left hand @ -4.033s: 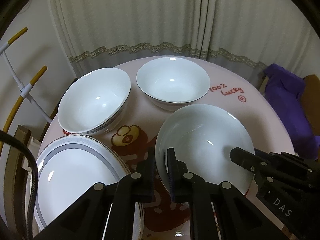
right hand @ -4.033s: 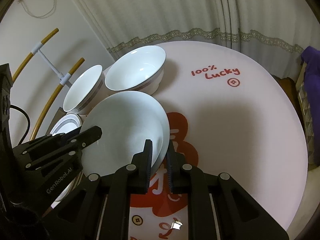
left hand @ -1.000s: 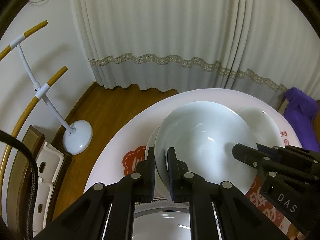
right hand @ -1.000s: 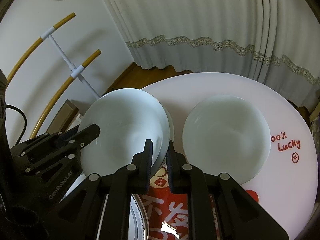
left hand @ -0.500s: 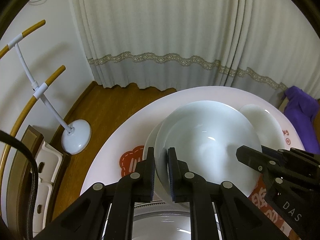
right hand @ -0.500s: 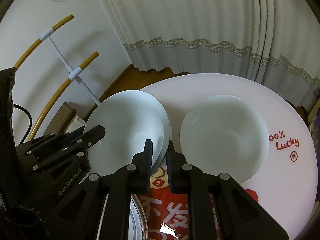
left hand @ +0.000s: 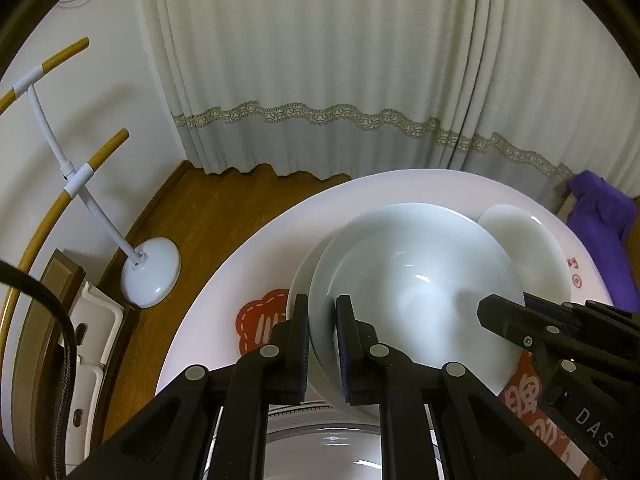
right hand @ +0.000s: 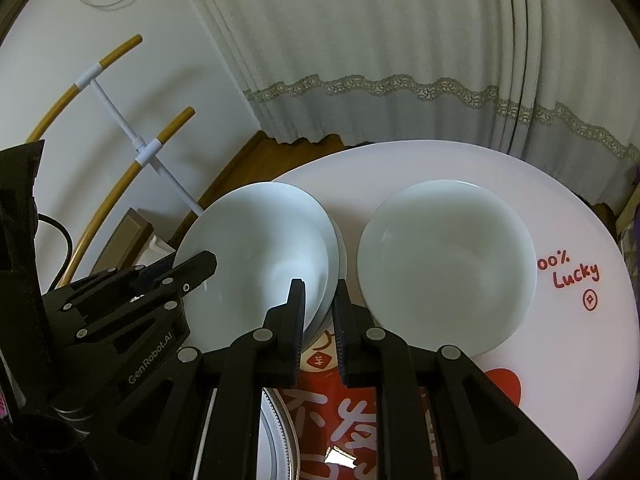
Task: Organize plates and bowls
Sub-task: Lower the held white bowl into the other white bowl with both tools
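Both grippers hold one white bowl (left hand: pixel 416 292) by opposite rims. My left gripper (left hand: pixel 322 316) is shut on its near-left rim; my right gripper (right hand: pixel 320 300) is shut on its right rim (right hand: pixel 320 264). The held bowl sits in or just above a second white bowl, whose rim (left hand: pixel 300 280) shows beneath it. A third white bowl (right hand: pixel 444 264) stands on the pink round table (right hand: pixel 560 340) to the right, also in the left wrist view (left hand: pixel 532 240). A patterned-rim plate (left hand: pixel 320 440) lies at the near table edge.
The table has red print and "100% Lucky" lettering (right hand: pixel 576 272). A white stand with yellow-tipped hoops (left hand: pixel 100 216) is on the wooden floor at left. Curtains (left hand: pixel 340 80) hang behind. Purple cloth (left hand: pixel 604 216) lies at far right.
Since four seconds ago both grippers carried the bowl left over another bowl. In the last second it sank slightly onto that bowl; both grips unchanged.
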`<state>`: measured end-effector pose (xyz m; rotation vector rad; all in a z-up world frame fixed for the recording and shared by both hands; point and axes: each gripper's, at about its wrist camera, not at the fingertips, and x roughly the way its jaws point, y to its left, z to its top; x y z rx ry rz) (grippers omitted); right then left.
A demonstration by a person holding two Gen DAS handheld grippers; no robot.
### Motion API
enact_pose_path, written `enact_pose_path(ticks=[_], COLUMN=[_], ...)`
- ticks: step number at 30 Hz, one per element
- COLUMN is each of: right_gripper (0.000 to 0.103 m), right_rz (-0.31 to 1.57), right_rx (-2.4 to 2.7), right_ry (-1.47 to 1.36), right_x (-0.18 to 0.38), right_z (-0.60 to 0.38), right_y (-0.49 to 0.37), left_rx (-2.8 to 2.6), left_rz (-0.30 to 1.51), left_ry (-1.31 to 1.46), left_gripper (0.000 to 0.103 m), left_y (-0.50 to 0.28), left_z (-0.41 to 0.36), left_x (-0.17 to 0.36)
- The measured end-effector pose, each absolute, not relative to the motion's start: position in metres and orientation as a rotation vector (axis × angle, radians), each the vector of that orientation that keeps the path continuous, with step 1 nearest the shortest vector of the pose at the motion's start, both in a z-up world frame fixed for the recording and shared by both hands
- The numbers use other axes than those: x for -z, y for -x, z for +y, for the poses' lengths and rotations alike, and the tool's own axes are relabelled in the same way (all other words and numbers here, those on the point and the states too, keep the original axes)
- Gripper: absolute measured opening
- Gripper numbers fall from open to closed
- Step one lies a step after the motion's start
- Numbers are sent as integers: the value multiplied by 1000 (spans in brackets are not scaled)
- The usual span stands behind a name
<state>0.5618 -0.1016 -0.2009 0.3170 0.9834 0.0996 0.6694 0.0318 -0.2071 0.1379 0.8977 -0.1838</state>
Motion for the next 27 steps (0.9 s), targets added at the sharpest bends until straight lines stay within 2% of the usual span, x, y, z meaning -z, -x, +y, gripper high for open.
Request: enact_pose_path(ticks=[27], right_gripper=[16], right_rz=[1041], right_rx=[-99], right_ry=[-408], right_x=[209], right_z=[-109], right_y=[-553], left_rx=[155], left_rz=[894], left_ry=[-165], left_gripper=[9], left_y=[-668], left_z=[27], left_x=[207])
